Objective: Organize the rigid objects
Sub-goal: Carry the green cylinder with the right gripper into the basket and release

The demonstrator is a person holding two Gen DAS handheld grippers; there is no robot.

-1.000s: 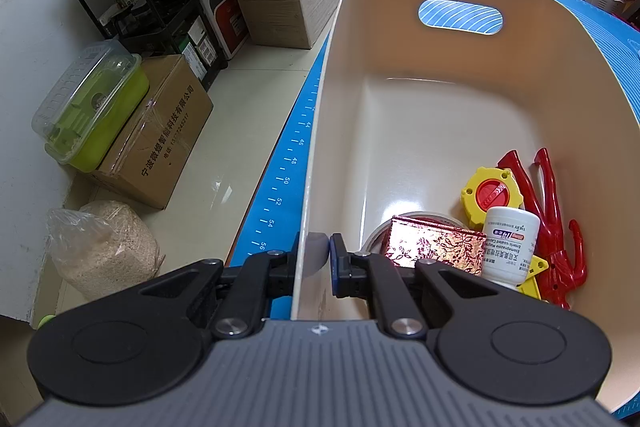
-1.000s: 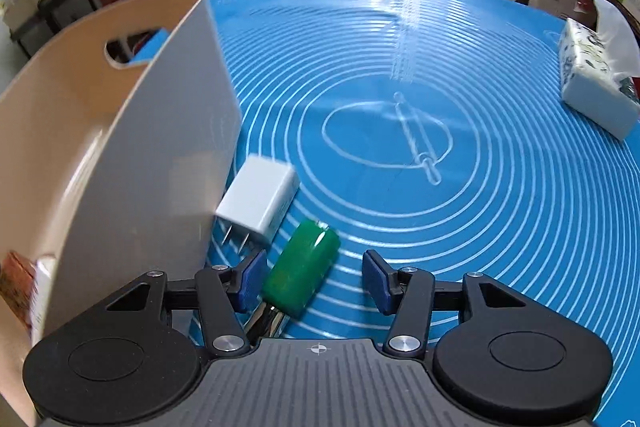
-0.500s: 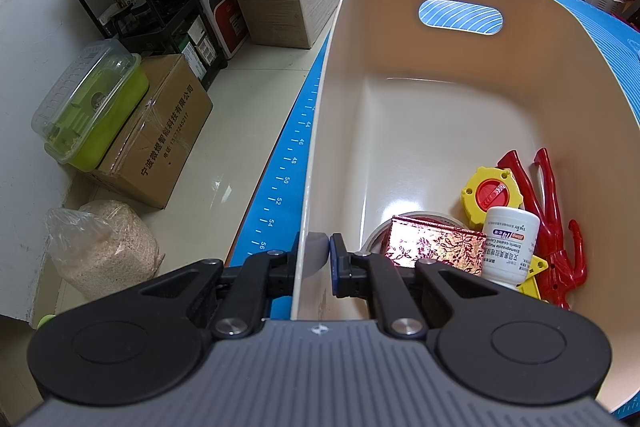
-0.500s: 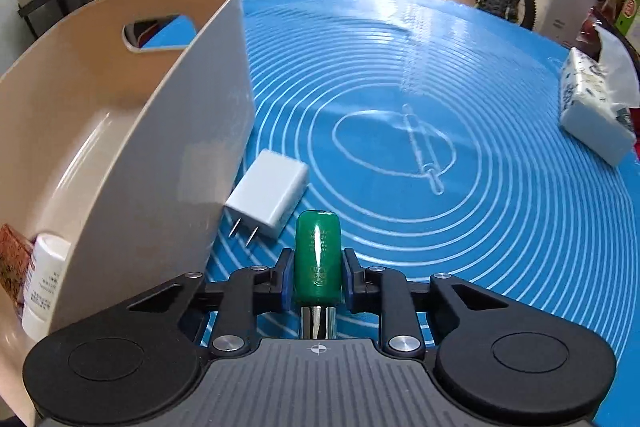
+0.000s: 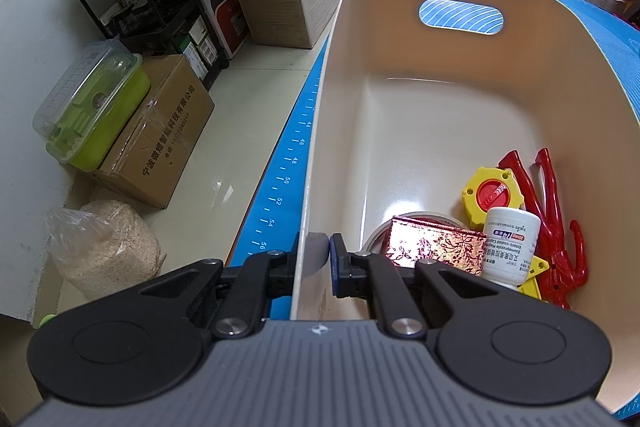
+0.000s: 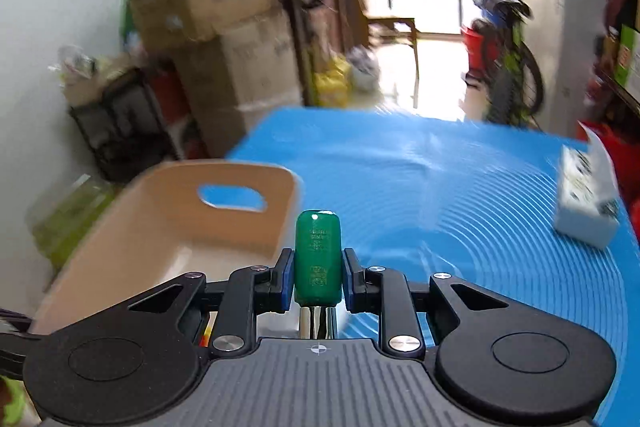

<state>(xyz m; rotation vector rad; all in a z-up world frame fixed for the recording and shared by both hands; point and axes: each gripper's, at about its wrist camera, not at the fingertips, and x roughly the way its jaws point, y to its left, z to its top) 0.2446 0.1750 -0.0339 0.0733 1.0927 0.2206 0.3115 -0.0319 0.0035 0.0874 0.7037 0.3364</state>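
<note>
My left gripper [image 5: 314, 259] is shut on the near left rim of the cream bin [image 5: 320, 131]. Inside the bin lie a white pill bottle [image 5: 508, 247], a yellow and red cap [image 5: 492, 191], a red plastic tool [image 5: 552, 211], a shiny red packet [image 5: 436, 247] and a tape roll. My right gripper [image 6: 316, 277] is shut on a green cylinder with a metal end [image 6: 318, 257], held in the air above the blue mat [image 6: 460, 211], beside the bin's [image 6: 168, 227] right wall. The white charger is out of view.
A tissue pack [image 6: 586, 207] lies at the mat's right edge. Left of the table on the floor stand cardboard boxes [image 5: 160, 131], a green lidded container [image 5: 92, 107], a sack of grain [image 5: 108, 247] and a black shelf [image 5: 160, 11].
My right gripper closed on the green cylinder, then lifted it off the mat and tilted upward. The left gripper has not moved.
</note>
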